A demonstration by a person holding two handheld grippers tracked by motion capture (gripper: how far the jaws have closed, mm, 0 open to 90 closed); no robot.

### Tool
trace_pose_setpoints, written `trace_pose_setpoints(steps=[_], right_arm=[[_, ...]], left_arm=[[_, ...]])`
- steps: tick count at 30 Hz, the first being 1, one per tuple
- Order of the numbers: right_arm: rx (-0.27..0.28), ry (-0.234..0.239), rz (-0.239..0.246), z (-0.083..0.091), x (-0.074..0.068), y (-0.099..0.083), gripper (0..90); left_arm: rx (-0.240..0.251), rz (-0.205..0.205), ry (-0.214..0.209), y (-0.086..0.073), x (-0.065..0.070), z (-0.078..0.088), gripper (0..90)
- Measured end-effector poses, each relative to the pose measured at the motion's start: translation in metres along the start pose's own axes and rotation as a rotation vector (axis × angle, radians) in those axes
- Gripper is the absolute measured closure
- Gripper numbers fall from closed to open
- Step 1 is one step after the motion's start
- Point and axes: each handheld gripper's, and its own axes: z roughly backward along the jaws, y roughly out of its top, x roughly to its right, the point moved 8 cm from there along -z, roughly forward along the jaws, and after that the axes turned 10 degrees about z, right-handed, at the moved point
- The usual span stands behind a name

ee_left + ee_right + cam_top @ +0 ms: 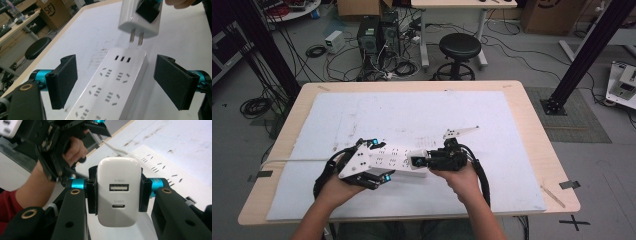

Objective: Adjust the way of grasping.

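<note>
Right claw (117, 192) is clamping a white USB charger (119, 190), ports showing in right gripper view; left gripper view is showing its prongs just above the power strip (110, 87) w/ left claw (122, 82) spread wide around it on the tabletop (522, 105)

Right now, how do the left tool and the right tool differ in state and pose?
The left tool is open, its pads either side of the power strip without touching; the right tool is shut on the USB charger. The left is beside the strip; the right holds the charger just above it. Both have black pads.
</note>
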Motion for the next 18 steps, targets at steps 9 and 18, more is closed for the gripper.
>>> trace_pose_setpoints(steps=[9,18], right_arm=[[0.006,-0.047,0.051,0.011,0.011,0.009,63.4],[0.004,-0.087,0.077,0.019,0.016,0.016,63.4]], left_arm=[[-0.051,0.080,0.040,0.001,-0.036,0.024,19.3],[-0.061,0.165,0.029,-0.007,-0.058,0.034,19.3]])
